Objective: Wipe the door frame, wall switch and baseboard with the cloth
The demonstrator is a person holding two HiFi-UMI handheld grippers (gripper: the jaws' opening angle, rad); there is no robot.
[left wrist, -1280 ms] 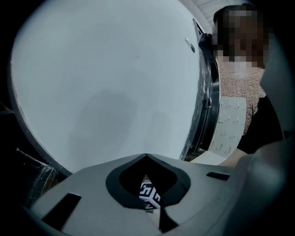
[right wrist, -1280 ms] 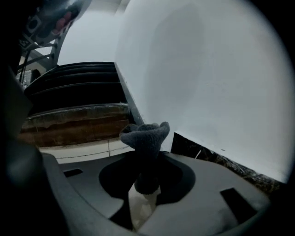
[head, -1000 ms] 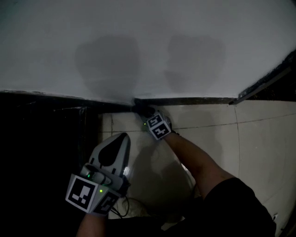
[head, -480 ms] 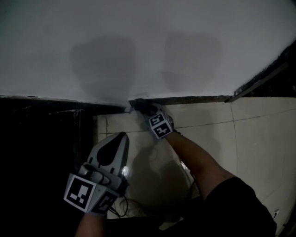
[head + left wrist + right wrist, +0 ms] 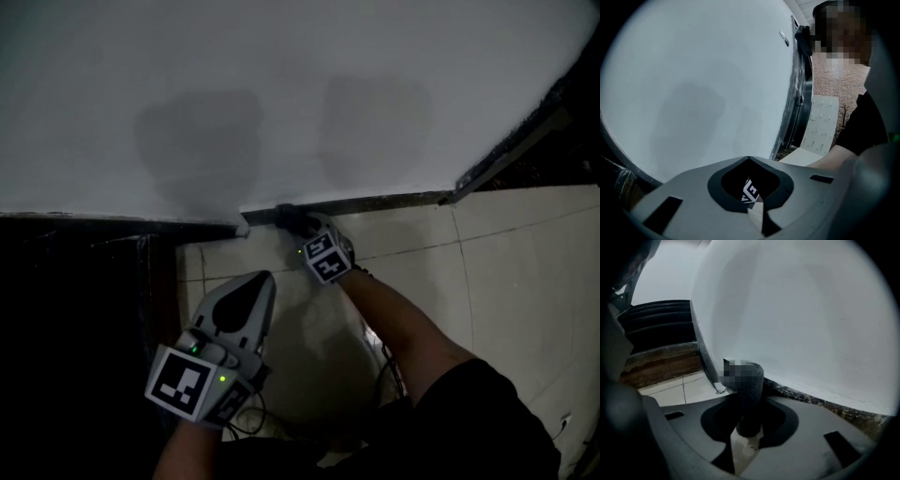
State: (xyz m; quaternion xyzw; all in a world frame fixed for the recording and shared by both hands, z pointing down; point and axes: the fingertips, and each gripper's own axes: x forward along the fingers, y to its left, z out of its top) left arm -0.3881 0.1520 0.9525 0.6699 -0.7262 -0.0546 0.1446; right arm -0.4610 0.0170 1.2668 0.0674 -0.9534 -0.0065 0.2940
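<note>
White wall (image 5: 281, 75), 1 baseboard (image 5: 375, 202), right gripper (image 5: 747, 427) clamping 1 cloth (image 5: 750, 397)

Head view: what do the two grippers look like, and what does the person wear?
The left gripper is a pale grey tapered shell with a dark teardrop opening, small green lights and a cube of black-and-white square markers. The right gripper carries the same kind of cube. The right arm has a dark short sleeve; its forearm is bare.
</note>
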